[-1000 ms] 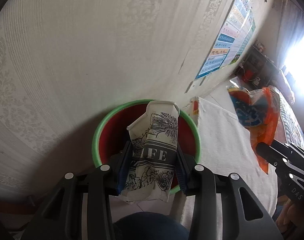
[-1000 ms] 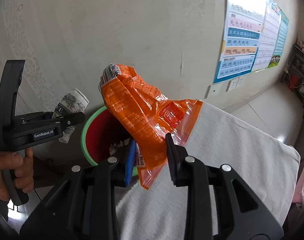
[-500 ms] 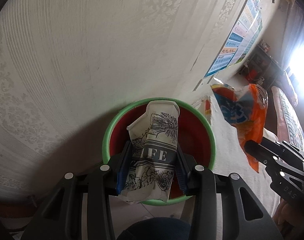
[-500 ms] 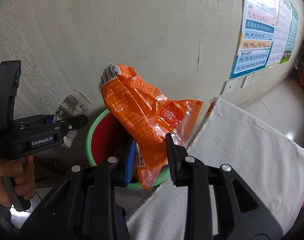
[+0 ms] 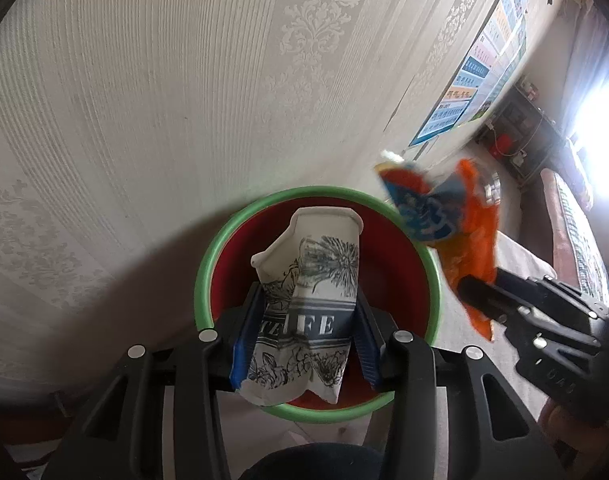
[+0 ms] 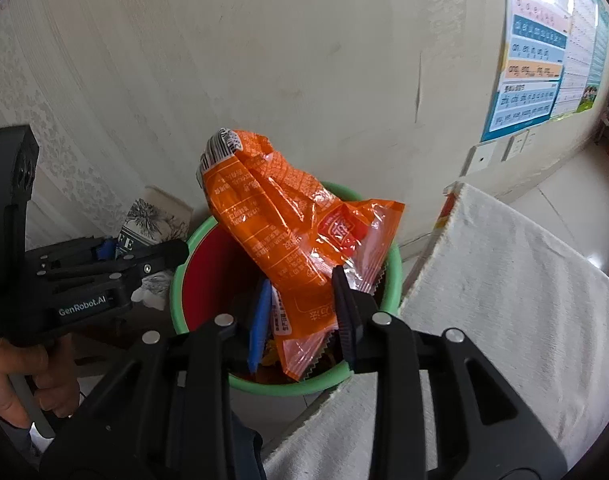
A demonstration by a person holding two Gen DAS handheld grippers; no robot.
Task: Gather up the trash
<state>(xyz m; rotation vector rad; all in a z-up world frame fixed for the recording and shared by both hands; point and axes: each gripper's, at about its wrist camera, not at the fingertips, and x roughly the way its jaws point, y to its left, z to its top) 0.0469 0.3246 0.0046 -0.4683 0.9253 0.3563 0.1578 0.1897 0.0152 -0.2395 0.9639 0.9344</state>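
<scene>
Now | left gripper (image 5: 304, 340) opening on crushed printed cup (image 5: 308, 312) | right gripper (image 6: 302, 312) opening on crinkled orange wrapper (image 6: 288, 232)

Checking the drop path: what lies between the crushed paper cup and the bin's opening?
Nothing: in the left wrist view the crushed paper cup hangs over the green-rimmed red bin, only open air between.

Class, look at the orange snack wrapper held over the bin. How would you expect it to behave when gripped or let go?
The orange wrapper is creased and folded over itself, so it is probably floppy. It looks thin and empty, so likely very light. The right tongs are opening with the wrapper between them; it may flutter rather than drop straight into the bin.
</scene>
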